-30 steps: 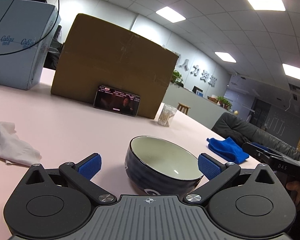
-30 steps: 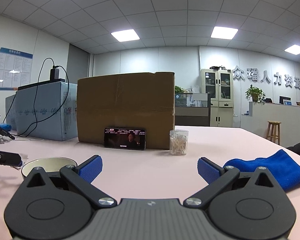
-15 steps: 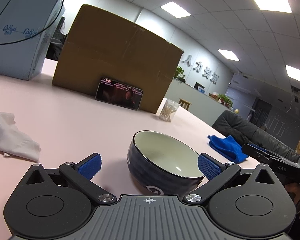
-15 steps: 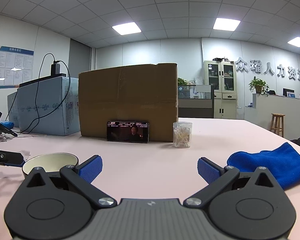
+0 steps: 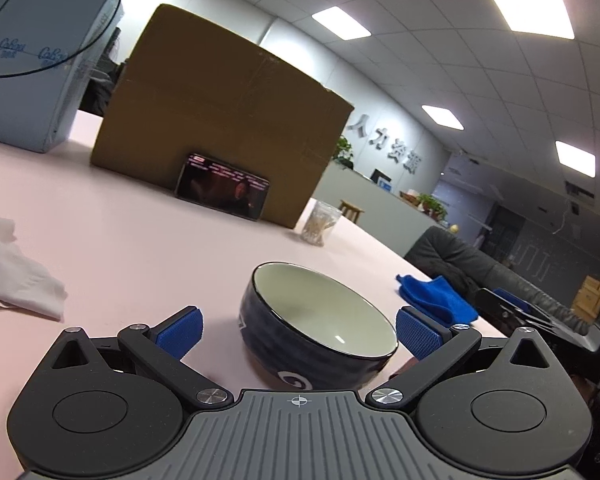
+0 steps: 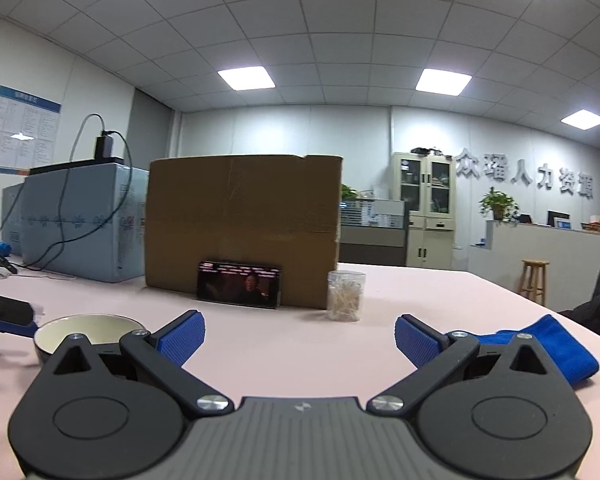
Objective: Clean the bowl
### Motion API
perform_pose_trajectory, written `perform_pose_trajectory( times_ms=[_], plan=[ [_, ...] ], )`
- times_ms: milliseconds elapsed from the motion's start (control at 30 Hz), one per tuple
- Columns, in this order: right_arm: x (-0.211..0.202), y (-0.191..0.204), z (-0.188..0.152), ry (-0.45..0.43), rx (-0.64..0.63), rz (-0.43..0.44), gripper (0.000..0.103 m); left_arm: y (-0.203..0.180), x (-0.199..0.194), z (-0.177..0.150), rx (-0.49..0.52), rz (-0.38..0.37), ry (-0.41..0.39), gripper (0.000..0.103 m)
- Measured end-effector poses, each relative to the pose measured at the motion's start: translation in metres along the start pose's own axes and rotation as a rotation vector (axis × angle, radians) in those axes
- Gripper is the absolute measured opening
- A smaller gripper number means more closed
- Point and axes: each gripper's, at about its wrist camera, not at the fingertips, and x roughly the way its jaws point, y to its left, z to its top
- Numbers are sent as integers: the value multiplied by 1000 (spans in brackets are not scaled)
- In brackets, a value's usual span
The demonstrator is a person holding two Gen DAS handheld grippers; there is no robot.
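A dark blue bowl (image 5: 320,332) with a pale inside stands on the pink table, between the blue pads of my left gripper (image 5: 298,330), which is open around it; the right pad sits close to its rim. In the right wrist view the same bowl (image 6: 86,330) shows at the left, behind my right gripper's left finger. My right gripper (image 6: 298,340) is open over bare table with nothing between its fingers. A blue cloth (image 6: 540,344) lies just beyond its right finger, also seen as the blue cloth (image 5: 436,298) right of the bowl.
A big cardboard box (image 6: 242,228) stands at the back with a phone (image 6: 238,290) leaning on it and a clear jar of swabs (image 6: 345,296) beside it. A crumpled white tissue (image 5: 16,272) lies left. Pale blue cartons (image 6: 76,220) with cables stand at the far left.
My left gripper has moved closer in around the bowl, which now sits deeper between its pads. My right gripper has tilted upward and edged forward; both stayed open.
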Motion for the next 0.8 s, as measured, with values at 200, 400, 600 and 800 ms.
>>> perform_pose_trajectory(
  times_ms=[200, 400, 600, 800],
  plan=[
    [-1, 1, -1, -7, -6, -57, 103, -4, -1, -1, 15, -19, -9, 103],
    [1, -1, 0, 1, 1, -38, 103, -5, -1, -2, 16, 4, -1, 103],
    [4, 3, 3, 39, -31, 71, 103, -8, -2, -2, 32, 41, 2, 103],
    [7, 13, 7, 124, -120, 259, 103, -13, -4, -2, 67, 82, -11, 103]
  ],
)
